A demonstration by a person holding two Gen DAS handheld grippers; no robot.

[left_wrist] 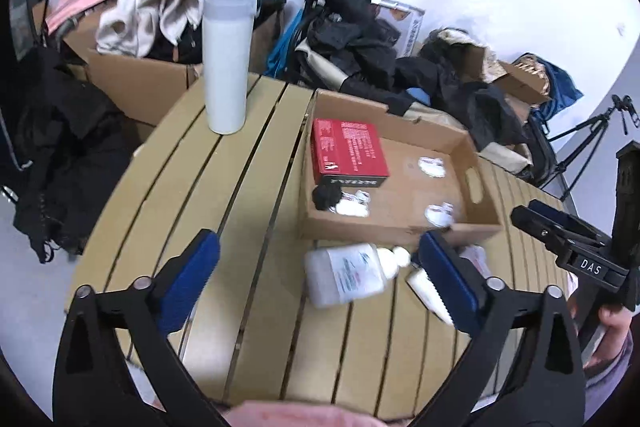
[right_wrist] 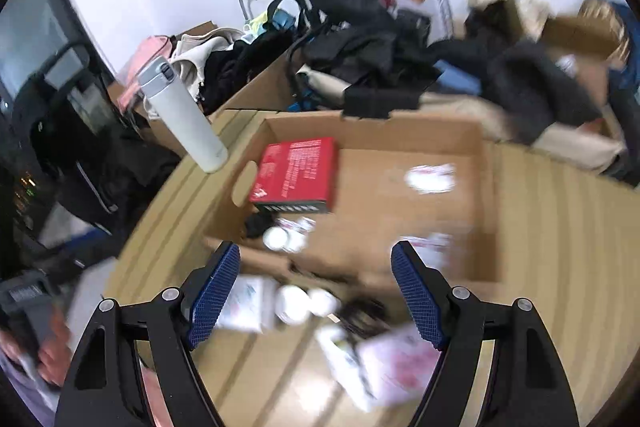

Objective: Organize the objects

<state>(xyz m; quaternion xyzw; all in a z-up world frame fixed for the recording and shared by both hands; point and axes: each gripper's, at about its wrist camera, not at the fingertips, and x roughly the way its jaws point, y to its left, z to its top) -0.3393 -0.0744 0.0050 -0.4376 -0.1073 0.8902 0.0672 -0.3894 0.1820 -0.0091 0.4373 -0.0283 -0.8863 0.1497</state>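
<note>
A shallow cardboard tray (left_wrist: 460, 143) sits on the slatted wooden table (left_wrist: 200, 187). It holds a red box (left_wrist: 348, 151), a small black item (left_wrist: 326, 195) and several small white packets. Before its near wall lie a white bottle (left_wrist: 344, 273) on its side and a white tube (left_wrist: 426, 289). My left gripper (left_wrist: 318, 259) is open and empty above the bottle. My right gripper (right_wrist: 316, 263) is open and empty over the tray's near wall (right_wrist: 340, 271), with the bottle (right_wrist: 248, 301) and a pink-white packet (right_wrist: 396, 363) below it. The right gripper also shows in the left wrist view (left_wrist: 560, 227).
A tall white flask (left_wrist: 226, 59) stands at the table's far left edge. Cardboard boxes with clothes (left_wrist: 152, 15), a black clothes pile (left_wrist: 360, 43), a cart handle and a tripod (left_wrist: 592, 135) crowd the floor behind the table. The right wrist view is motion-blurred.
</note>
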